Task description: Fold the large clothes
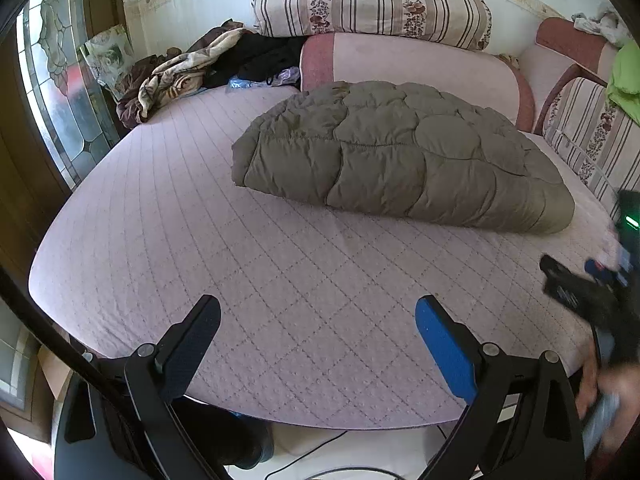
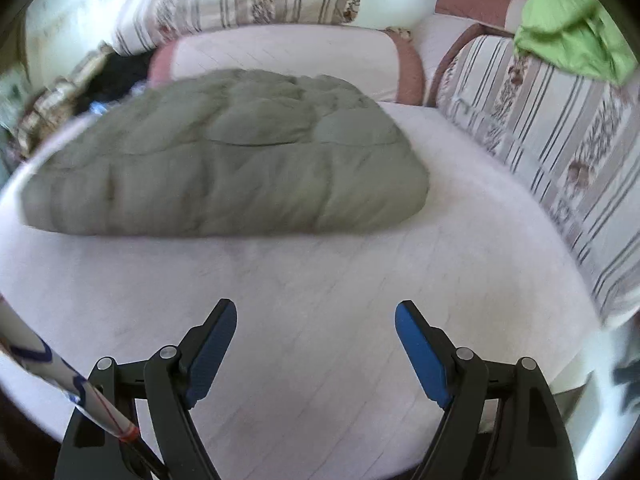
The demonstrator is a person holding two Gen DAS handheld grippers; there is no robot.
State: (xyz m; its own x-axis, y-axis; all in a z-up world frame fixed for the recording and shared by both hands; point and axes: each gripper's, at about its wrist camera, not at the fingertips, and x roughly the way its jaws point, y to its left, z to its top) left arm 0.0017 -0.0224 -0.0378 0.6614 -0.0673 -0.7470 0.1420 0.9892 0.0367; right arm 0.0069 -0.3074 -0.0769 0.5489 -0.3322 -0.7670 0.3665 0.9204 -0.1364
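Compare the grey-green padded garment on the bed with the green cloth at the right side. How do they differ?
The grey-green padded garment is thick, quilted and dull in colour; the green cloth looks thin and bright lime. The garment lies folded into a compact block in the middle of the pink bed cover; the cloth is crumpled over the striped cushion at the bed's edge. The garment appears much larger. Neither is touched by a gripper.

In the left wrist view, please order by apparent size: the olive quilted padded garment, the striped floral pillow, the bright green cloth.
1. Olive quilted padded garment, largest.
2. Striped floral pillow; it lies farther away, so its true size is unsure.
3. Bright green cloth, smallest, cut off by the frame edge.
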